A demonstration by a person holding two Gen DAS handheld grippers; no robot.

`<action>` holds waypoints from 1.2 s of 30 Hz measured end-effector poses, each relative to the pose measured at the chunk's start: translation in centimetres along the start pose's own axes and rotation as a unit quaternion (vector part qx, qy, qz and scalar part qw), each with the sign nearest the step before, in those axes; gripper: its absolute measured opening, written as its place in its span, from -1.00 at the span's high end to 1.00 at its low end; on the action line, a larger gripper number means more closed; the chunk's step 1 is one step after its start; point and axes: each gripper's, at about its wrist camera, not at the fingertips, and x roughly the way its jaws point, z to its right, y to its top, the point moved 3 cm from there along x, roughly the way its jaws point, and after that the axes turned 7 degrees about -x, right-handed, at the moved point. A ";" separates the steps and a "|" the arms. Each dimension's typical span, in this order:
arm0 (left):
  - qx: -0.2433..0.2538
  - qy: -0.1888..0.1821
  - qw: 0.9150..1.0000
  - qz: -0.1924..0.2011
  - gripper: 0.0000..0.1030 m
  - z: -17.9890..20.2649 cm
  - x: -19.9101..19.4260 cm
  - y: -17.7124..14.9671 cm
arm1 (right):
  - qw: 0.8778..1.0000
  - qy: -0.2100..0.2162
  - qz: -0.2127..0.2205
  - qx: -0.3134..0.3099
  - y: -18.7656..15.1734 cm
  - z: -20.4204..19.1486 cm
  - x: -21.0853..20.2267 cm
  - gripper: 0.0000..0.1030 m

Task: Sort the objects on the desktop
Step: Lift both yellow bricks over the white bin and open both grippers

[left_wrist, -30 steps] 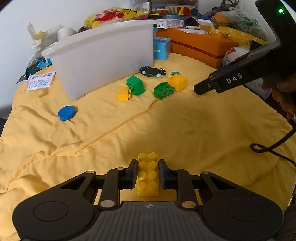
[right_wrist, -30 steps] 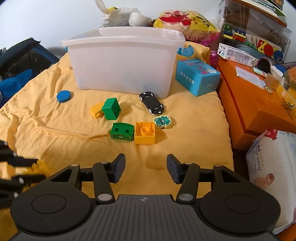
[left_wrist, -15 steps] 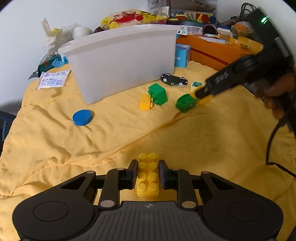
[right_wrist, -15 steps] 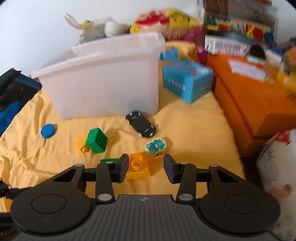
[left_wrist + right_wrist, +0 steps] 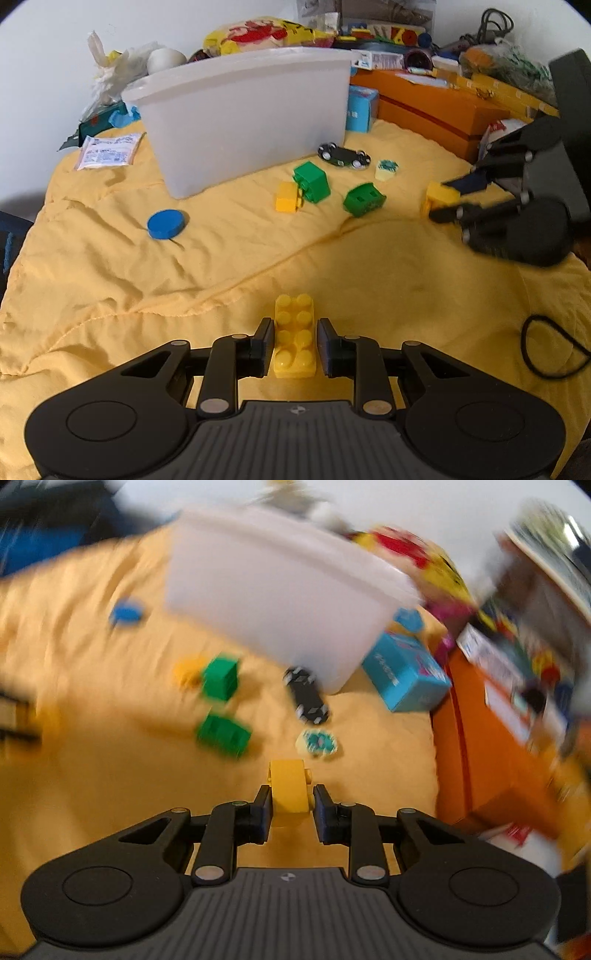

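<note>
My left gripper point(image 5: 295, 332) is shut on a long yellow studded brick point(image 5: 295, 314), low over the yellow blanket point(image 5: 110, 280). My right gripper point(image 5: 291, 797) has a square yellow brick point(image 5: 288, 782) between its closing jaws, and the pads press on it. In the left wrist view the right gripper point(image 5: 441, 201) is rolled on its side at the right, holding that brick point(image 5: 437, 192). Loose on the blanket lie two green bricks point(image 5: 312, 181) point(image 5: 364, 199), a small yellow brick point(image 5: 287, 197), a black toy car point(image 5: 343, 155), a frog eraser point(image 5: 386, 170) and a blue disc point(image 5: 165, 223).
A tall white bin point(image 5: 240, 122) stands behind the toys. A blue carton point(image 5: 360, 107) and an orange box point(image 5: 436, 107) sit to its right, with clutter along the wall. A black cable point(image 5: 550, 350) loops at the right. The right wrist view is blurred.
My right gripper came down over the square yellow brick, closed on it, rolled and drew it away from the green brick. The left gripper keeps its brick and has hardly moved.
</note>
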 end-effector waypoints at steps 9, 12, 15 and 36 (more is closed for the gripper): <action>0.000 -0.004 1.000 -0.009 0.41 0.3 -0.2 -1.0 | 0.997 0.046 0.040 -0.043 -0.9 -4.4 -4.0 -0.06; -0.004 -0.003 1.000 -0.008 0.36 0.2 -0.3 -1.0 | 0.997 0.044 0.058 0.025 -0.7 -3.0 -4.8 -0.08; -0.008 -0.003 1.000 -0.010 0.36 0.2 0.0 -0.9 | 0.988 0.062 0.056 0.126 -0.5 -0.5 -3.7 -0.09; 0.003 -0.020 0.996 0.092 0.48 -2.5 -3.9 8.5 | 0.966 0.126 0.059 0.218 2.4 3.9 -2.7 0.31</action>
